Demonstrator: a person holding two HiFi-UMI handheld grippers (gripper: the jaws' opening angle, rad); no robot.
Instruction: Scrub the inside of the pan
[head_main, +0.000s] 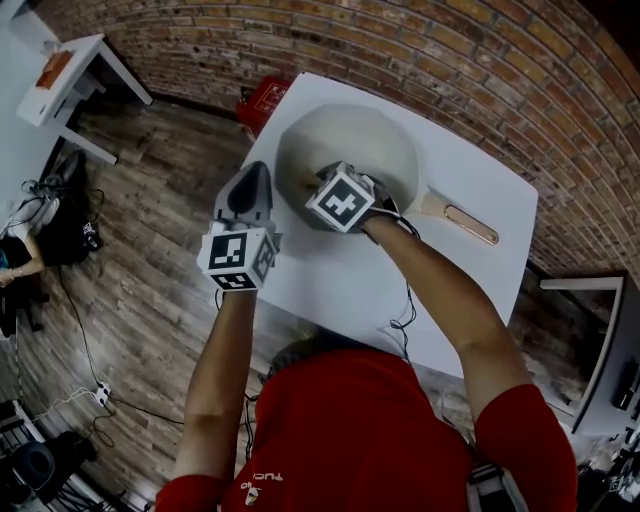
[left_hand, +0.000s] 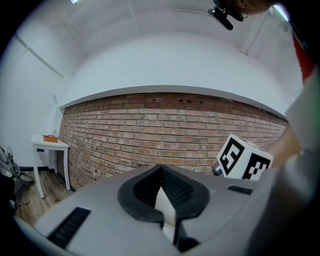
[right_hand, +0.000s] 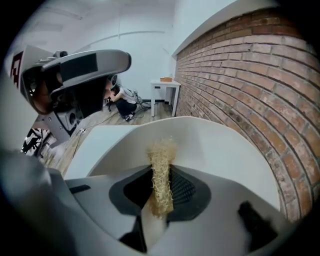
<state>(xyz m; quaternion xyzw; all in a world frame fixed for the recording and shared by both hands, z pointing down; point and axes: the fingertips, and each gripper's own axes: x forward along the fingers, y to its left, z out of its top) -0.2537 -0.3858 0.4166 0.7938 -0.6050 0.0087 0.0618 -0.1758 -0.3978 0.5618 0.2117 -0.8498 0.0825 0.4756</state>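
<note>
A cream pan (head_main: 385, 140) with a copper-tipped handle (head_main: 470, 224) rests on the white table (head_main: 470, 300). My right gripper (head_main: 318, 188) reaches into the pan's near left side, mostly hidden under its marker cube. It is shut on a straw-coloured fibrous scrubber (right_hand: 161, 170), which sticks out past the right gripper's (right_hand: 161, 192) jaws over the pan's inner wall (right_hand: 225, 150). My left gripper (head_main: 252, 180) hovers left of the pan by the table's edge. The left gripper (left_hand: 162, 200) is shut with nothing held and faces the brick wall.
A red object (head_main: 268, 98) lies on the wood floor beyond the table. A small white side table (head_main: 70, 75) stands far left, and a person (right_hand: 122, 100) crouches near it. Cables trail over the floor (head_main: 95, 395). A brick wall (head_main: 480, 70) runs close behind the table.
</note>
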